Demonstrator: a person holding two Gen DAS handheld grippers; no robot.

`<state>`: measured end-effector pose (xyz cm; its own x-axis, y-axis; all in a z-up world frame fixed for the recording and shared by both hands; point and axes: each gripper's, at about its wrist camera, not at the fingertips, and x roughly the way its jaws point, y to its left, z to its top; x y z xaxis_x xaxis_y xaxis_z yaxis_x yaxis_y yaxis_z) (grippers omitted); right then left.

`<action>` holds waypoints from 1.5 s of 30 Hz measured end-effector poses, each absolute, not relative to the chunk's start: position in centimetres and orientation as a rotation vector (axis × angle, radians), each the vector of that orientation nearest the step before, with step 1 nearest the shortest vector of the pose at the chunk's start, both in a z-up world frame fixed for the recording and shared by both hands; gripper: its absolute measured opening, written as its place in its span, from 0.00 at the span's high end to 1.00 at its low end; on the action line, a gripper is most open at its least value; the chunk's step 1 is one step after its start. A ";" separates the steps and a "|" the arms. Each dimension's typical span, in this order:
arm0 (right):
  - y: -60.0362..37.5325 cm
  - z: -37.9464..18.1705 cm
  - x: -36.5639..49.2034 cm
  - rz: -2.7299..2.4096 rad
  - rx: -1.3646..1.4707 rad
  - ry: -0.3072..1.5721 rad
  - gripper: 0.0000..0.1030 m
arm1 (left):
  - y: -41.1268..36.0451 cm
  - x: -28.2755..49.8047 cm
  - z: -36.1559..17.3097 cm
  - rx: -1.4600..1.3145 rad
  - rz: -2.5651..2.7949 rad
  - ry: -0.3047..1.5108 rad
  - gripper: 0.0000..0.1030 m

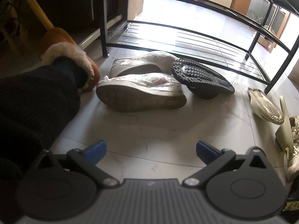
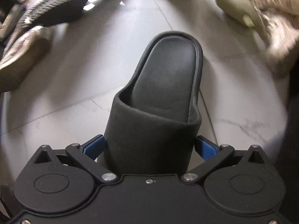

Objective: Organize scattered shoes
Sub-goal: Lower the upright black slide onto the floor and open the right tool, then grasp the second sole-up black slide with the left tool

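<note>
The black slide sandal (image 2: pixel 160 97) is pinched across its soft strap by the right tongs (image 2: pixel 149 147); light, pliable foam is judged. The left tongs (image 1: pixel 151 150) are held wide apart, empty.

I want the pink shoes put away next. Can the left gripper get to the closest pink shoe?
Probably yes. The left gripper is open, and only bare floor lies between it and the pink sneaker, which lies on its side, sole facing the gripper.
</note>
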<state>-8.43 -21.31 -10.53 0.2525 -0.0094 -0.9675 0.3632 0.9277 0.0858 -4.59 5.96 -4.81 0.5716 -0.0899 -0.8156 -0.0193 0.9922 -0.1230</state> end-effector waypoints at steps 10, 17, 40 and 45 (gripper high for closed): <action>-20.9 -10.5 -3.9 -0.078 0.252 1.233 0.09 | 6.6 -4.4 -5.1 -0.151 -0.030 0.980 0.01; -17.9 -10.6 0.7 0.129 0.053 1.222 0.08 | 7.4 -4.3 -5.2 -0.159 0.018 0.975 0.01; -13.5 -10.7 -0.1 0.288 -0.008 1.267 0.07 | 7.0 -4.2 -5.7 -0.145 0.021 0.993 0.01; -13.9 -10.8 0.1 0.278 0.024 1.269 0.00 | 7.0 -4.1 -5.8 -0.146 0.020 0.999 0.01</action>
